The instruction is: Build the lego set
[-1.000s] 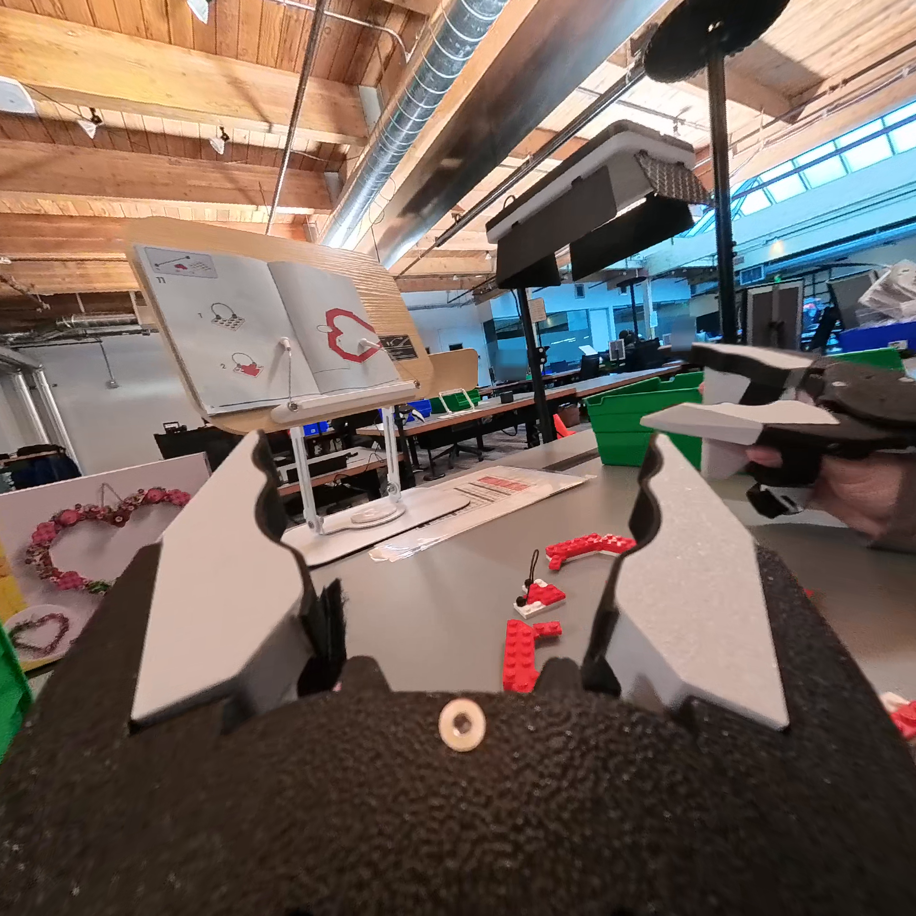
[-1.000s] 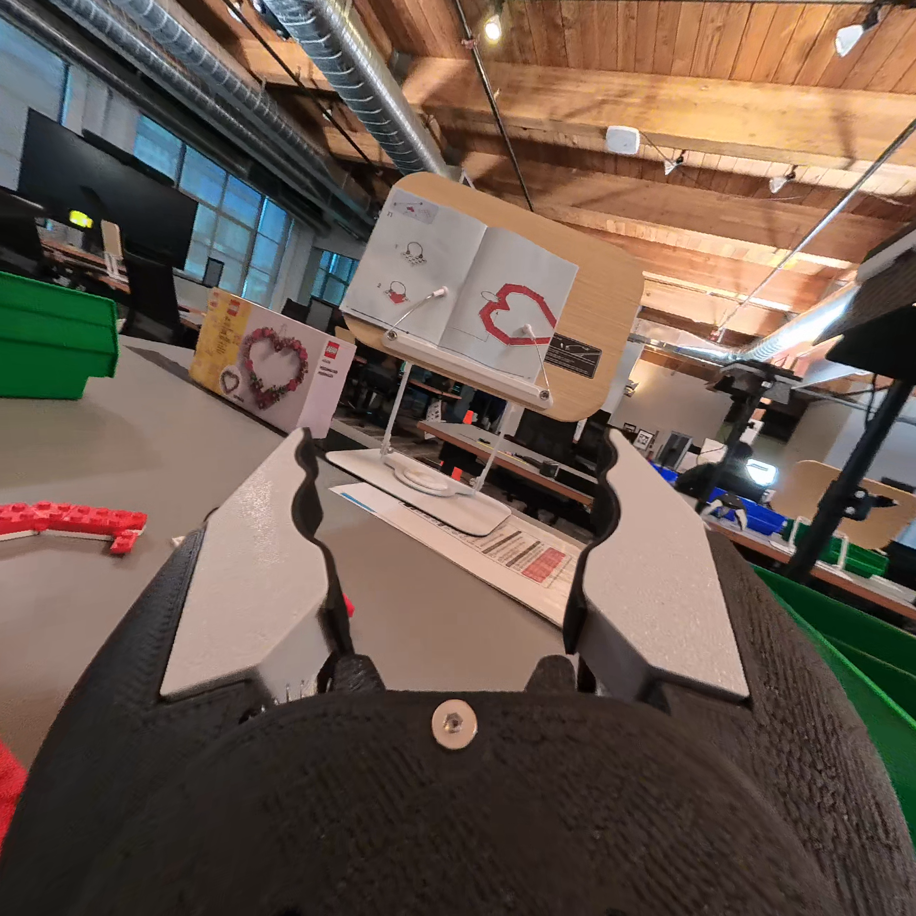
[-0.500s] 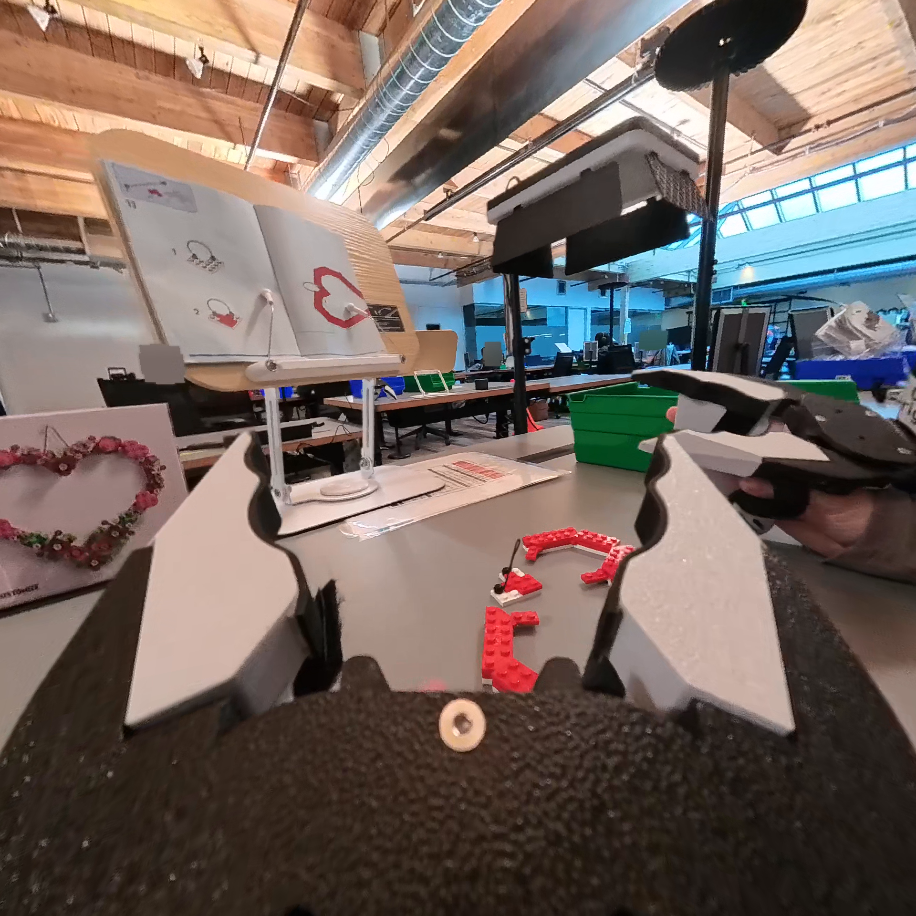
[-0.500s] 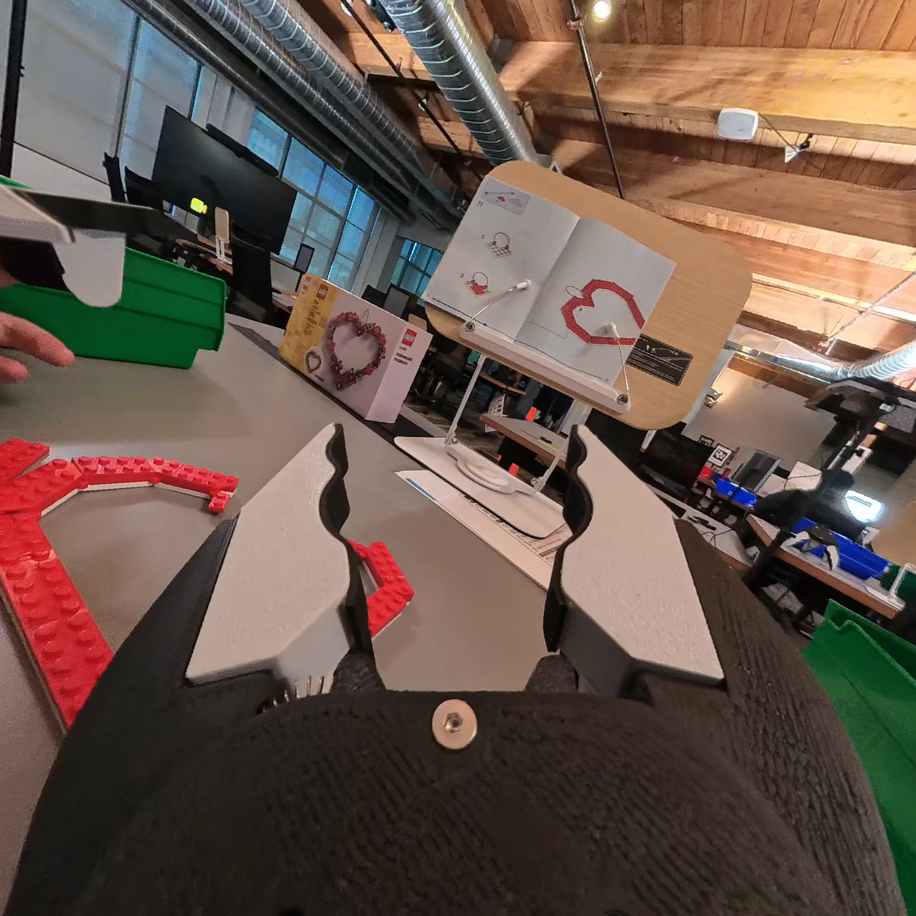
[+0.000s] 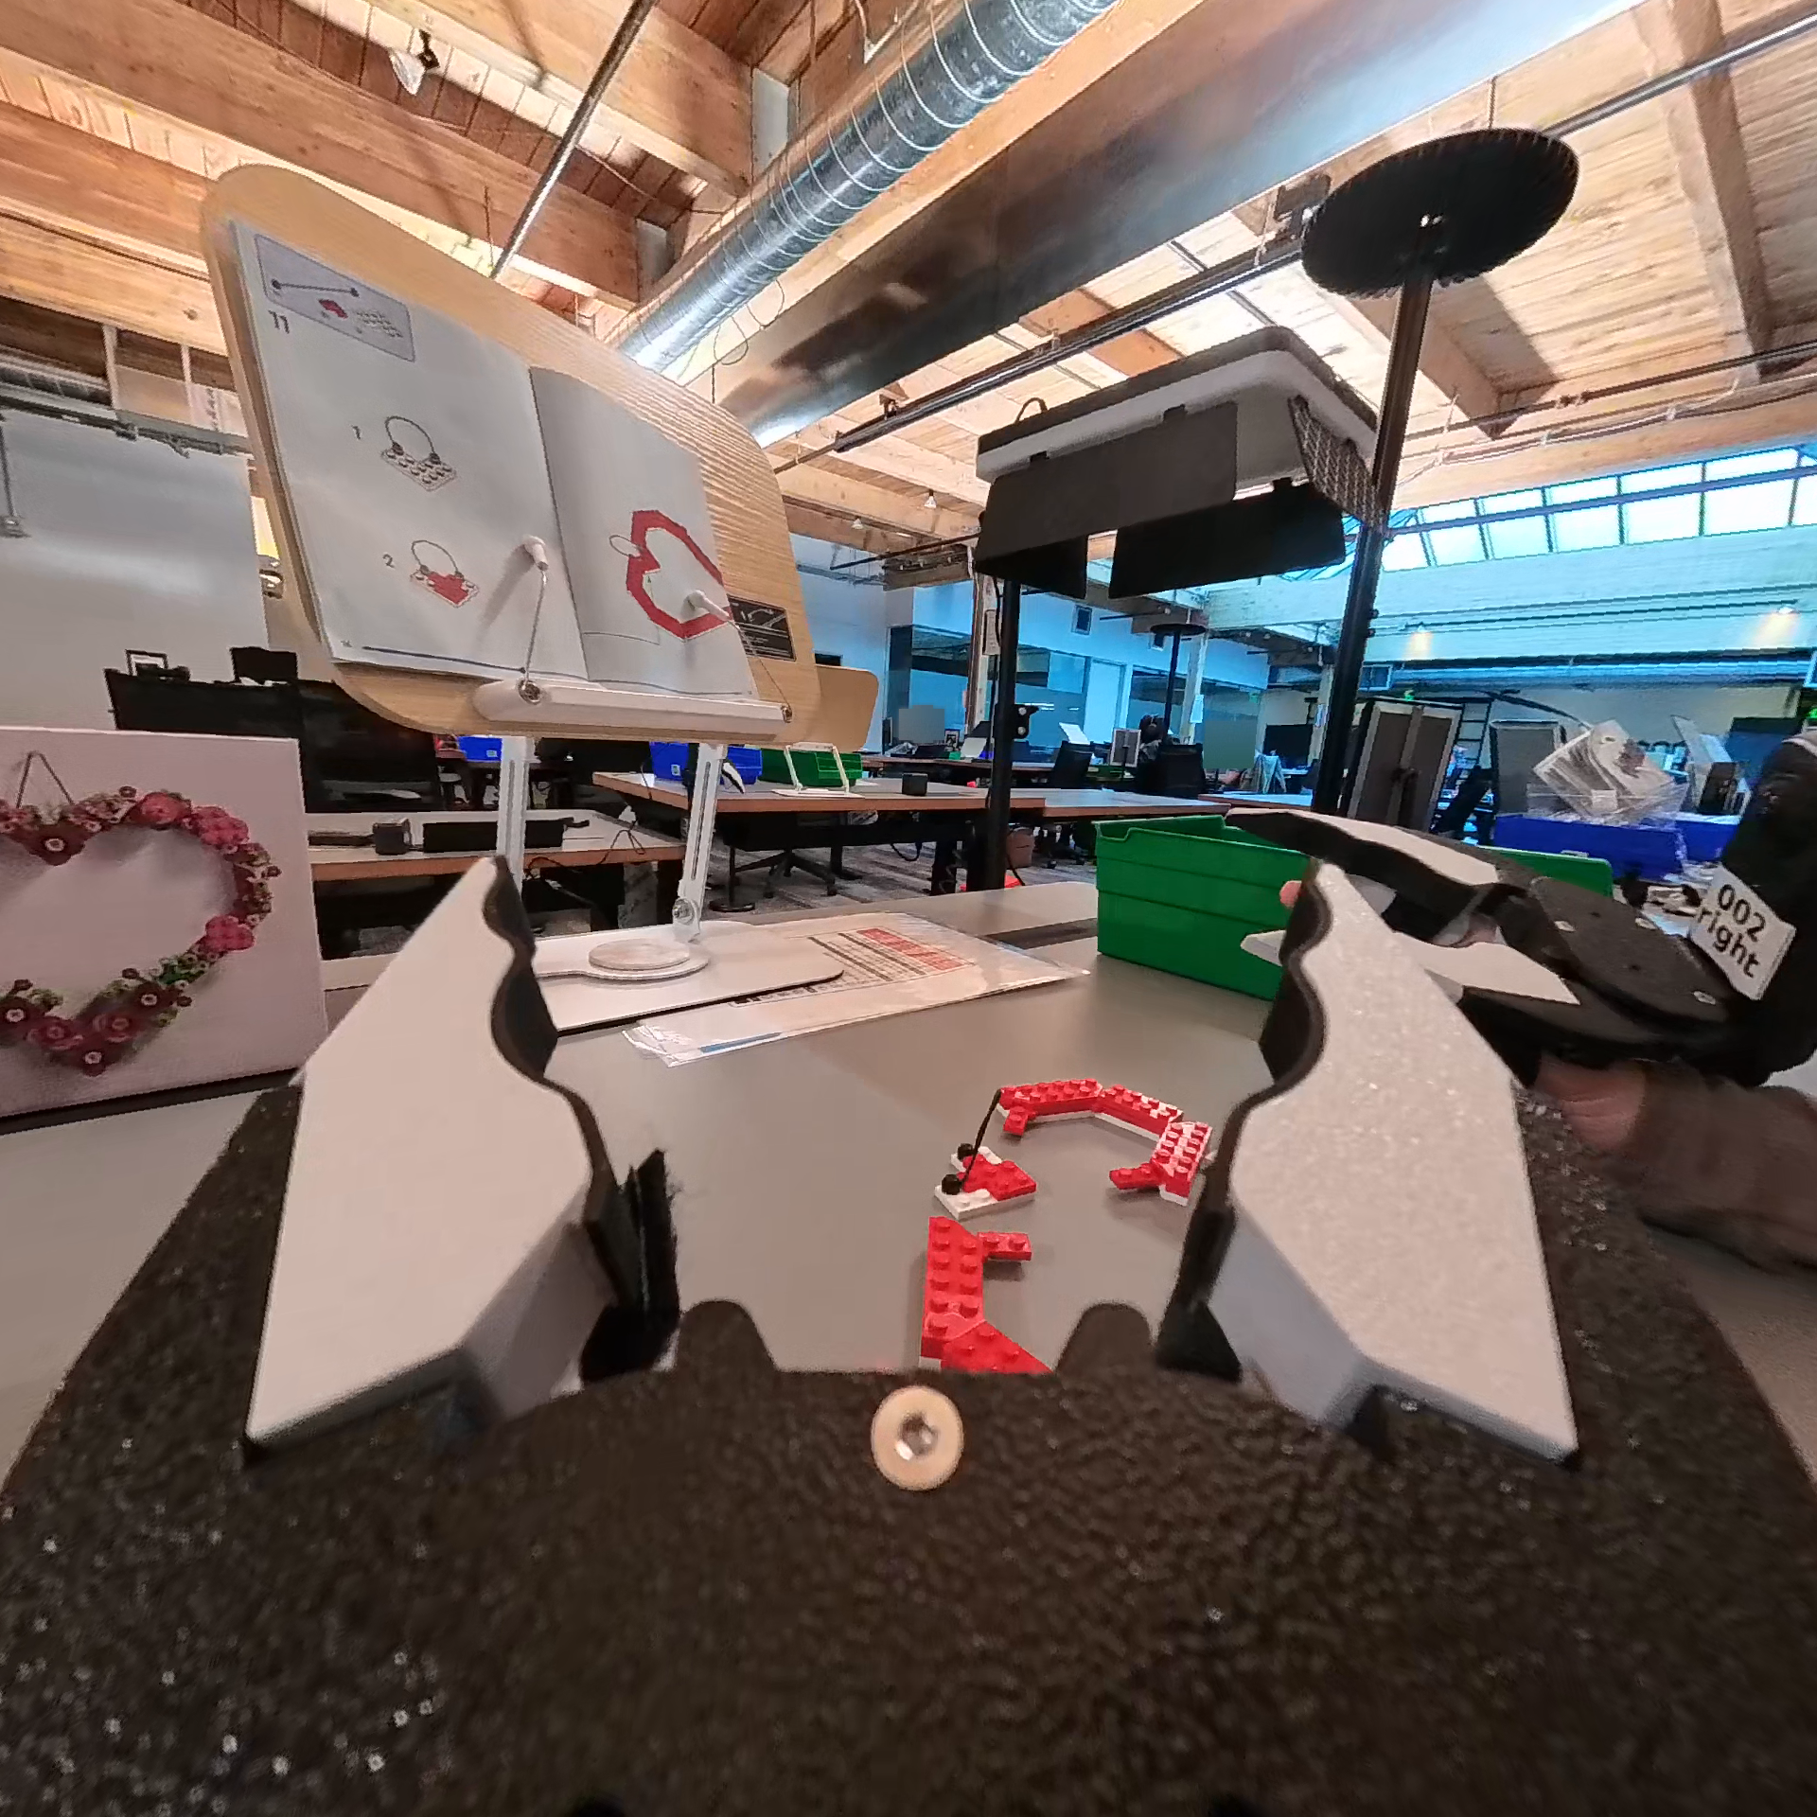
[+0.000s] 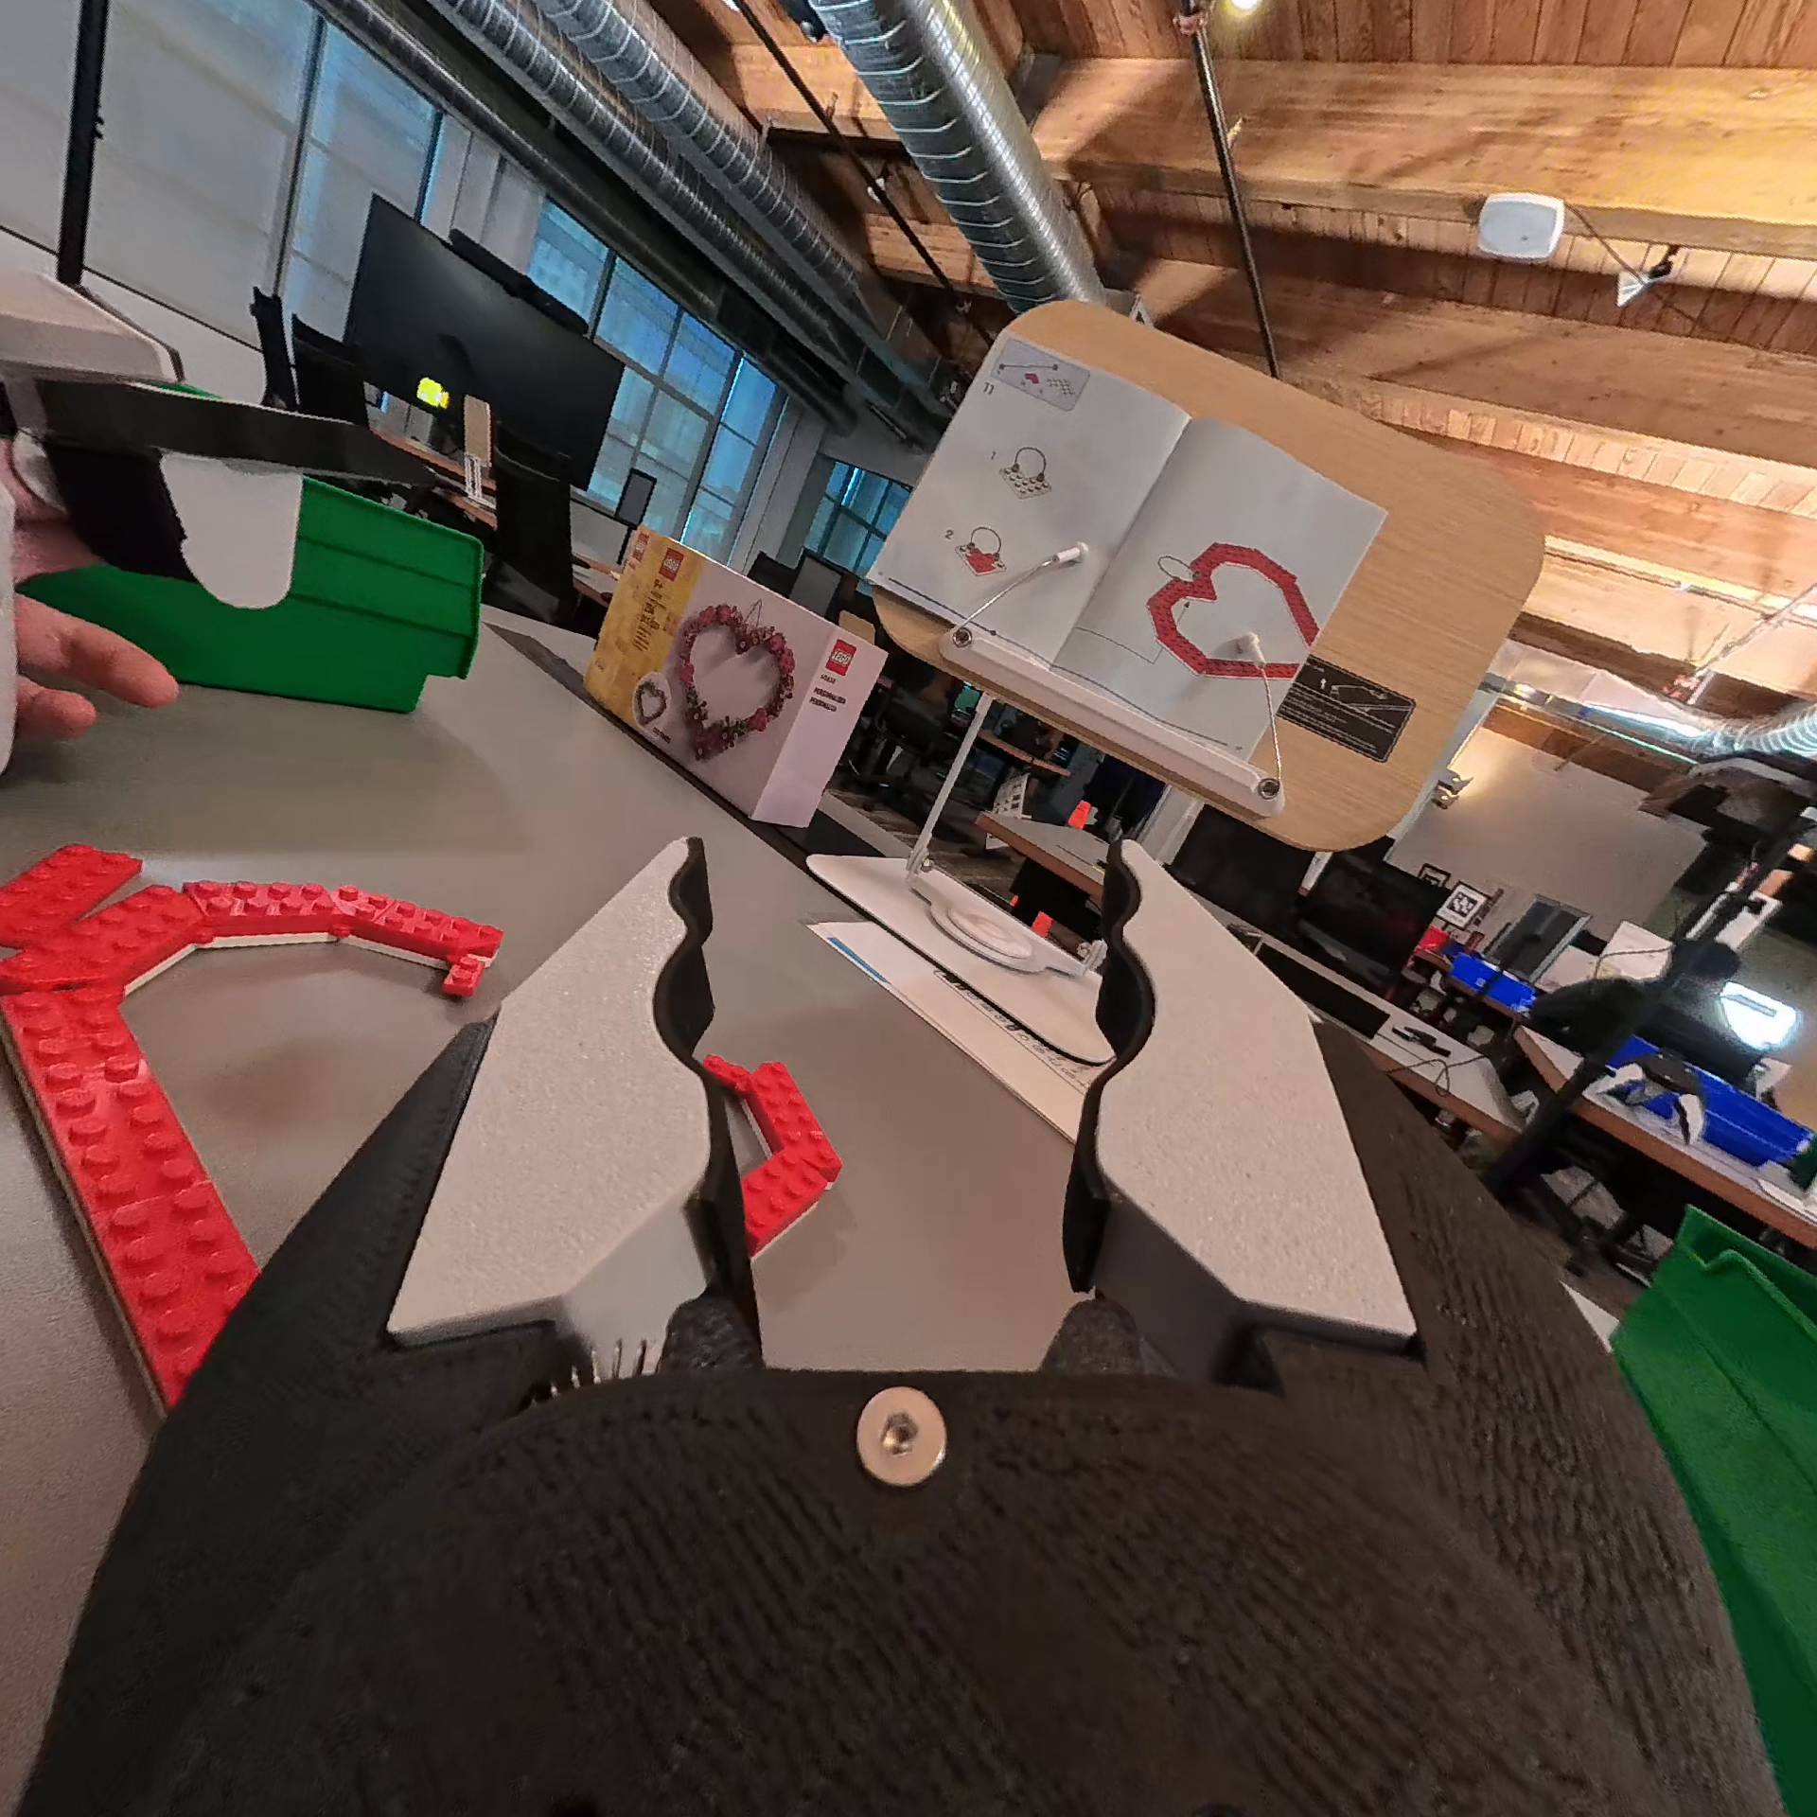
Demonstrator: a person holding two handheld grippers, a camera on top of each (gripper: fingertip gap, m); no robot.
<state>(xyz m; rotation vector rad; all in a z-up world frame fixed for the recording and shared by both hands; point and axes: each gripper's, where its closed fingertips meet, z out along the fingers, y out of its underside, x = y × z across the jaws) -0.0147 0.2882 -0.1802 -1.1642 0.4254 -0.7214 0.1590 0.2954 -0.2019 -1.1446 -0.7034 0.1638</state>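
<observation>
Several red Lego parts lie on the grey table. In the left wrist view I see a curved red section, a small red-and-white piece with a black loop and a straight red strip. My left gripper is open and empty above and in front of them. In the right wrist view a large angled red frame lies at the left, and a small red piece shows beside my left finger. My right gripper is open and empty. The instruction booklet stands open on a wooden stand.
The set's box stands at the table's far side. A green bin sits behind the parts, another green bin at my right. A paper sheet lies under the bookstand. A lamp pole rises behind.
Both grippers have tipped down towards the table, so more of the red Lego parts show. The right gripper's jaws stand slightly closer together. Nothing was picked up.
</observation>
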